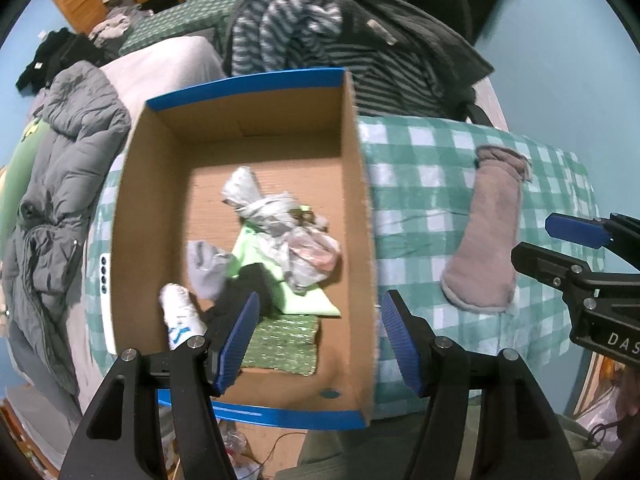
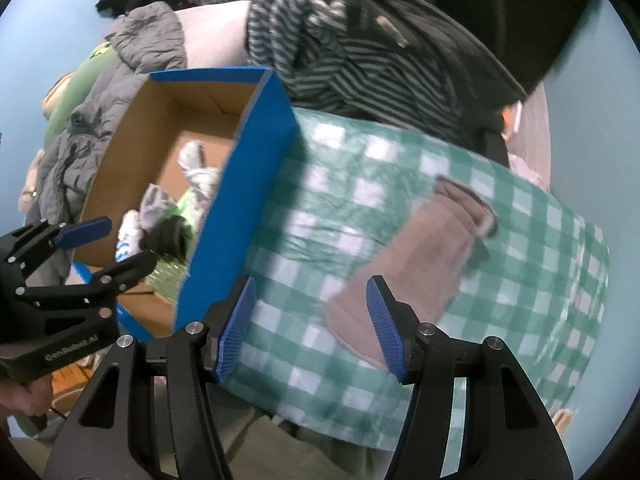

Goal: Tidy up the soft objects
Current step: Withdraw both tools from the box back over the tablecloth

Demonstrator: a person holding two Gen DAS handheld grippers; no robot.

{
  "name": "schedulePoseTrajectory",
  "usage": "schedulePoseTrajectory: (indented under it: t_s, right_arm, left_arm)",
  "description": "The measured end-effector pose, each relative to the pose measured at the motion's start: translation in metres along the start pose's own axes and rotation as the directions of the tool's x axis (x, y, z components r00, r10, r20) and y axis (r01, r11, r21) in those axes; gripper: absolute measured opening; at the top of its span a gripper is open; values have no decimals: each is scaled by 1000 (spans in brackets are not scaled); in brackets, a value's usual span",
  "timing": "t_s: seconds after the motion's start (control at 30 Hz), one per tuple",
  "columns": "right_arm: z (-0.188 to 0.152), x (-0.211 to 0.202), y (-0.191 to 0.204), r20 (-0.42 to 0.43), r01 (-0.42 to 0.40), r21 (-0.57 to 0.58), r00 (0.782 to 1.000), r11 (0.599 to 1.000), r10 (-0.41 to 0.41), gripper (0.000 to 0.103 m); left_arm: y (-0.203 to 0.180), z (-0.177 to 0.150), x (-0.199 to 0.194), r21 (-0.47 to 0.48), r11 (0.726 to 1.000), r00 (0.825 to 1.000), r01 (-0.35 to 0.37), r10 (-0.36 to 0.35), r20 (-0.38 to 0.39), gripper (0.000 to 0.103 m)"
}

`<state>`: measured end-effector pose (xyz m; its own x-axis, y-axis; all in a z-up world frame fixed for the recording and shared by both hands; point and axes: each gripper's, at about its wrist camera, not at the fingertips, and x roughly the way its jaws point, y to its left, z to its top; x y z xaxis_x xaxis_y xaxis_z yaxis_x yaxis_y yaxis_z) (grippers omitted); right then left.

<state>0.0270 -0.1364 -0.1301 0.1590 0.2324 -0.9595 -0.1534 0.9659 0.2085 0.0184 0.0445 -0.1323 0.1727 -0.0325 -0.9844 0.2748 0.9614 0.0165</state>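
Both claws, left claw (image 1: 318,340) and right claw (image 2: 310,330), hang open and empty, since one mitten (image 2: 416,264) awaits boxing beside the box (image 1: 360,240).

"genrobot.ai" on left hand-held gripper (image 2: 102,246); "das" on right hand-held gripper (image 1: 554,242).

A brownish-pink sock (image 1: 486,236) lies flat on the checked cloth, beside the box (image 1: 360,240) of soft items.
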Motion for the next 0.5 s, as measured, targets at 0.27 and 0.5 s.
schedulePoseTrajectory:
  t_s: [0.27, 0.5]
  right_arm:
    - [-27, 2, -45, -39, 32, 52, 999, 998, -30, 59]
    - [-51, 13, -86, -74, 57, 104, 996, 993, -50, 59]
  left_arm:
    - [-34, 0, 5, 53, 999, 1000, 13, -12, -13, 65]
    - [-61, 1, 18, 104, 994, 999, 22, -19, -36, 69]
